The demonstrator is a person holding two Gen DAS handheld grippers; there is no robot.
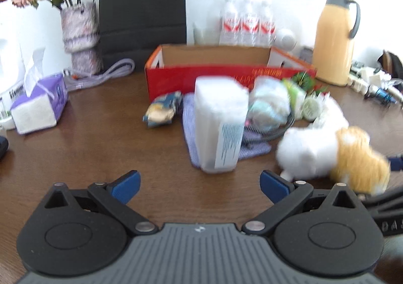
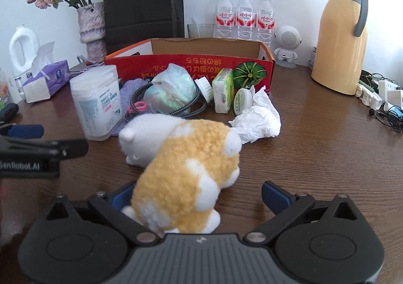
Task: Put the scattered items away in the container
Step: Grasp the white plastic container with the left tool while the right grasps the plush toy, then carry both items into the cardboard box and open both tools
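The open red cardboard box [image 2: 189, 67] [image 1: 226, 77] stands at the back of the brown table. In front of it lie an iridescent bag [image 2: 173, 87], a green sponge packet [image 2: 223, 90], a small round tin [image 2: 243, 101], crumpled tissue [image 2: 259, 117], a braided cable [image 2: 191, 105], a purple cloth [image 1: 191, 117] and a snack packet [image 1: 162, 112]. My left gripper [image 1: 200, 183] is open, just short of an upright white plastic canister [image 1: 219, 128] [image 2: 97, 102]. My right gripper [image 2: 197, 194] is open around the rear of a white-and-orange plush toy [image 2: 186, 165] [image 1: 327, 153]; its right pad stands clear of the plush.
A purple tissue box [image 2: 47, 80], a flower vase [image 2: 92, 27] and a black paper bag [image 2: 143, 4] stand at the back left. Water bottles [image 2: 244, 14], a small white speaker [image 2: 287, 42] and a yellow thermos [image 2: 340, 37] line the back right. Power strips and cables [image 2: 380, 100] crowd the right edge.
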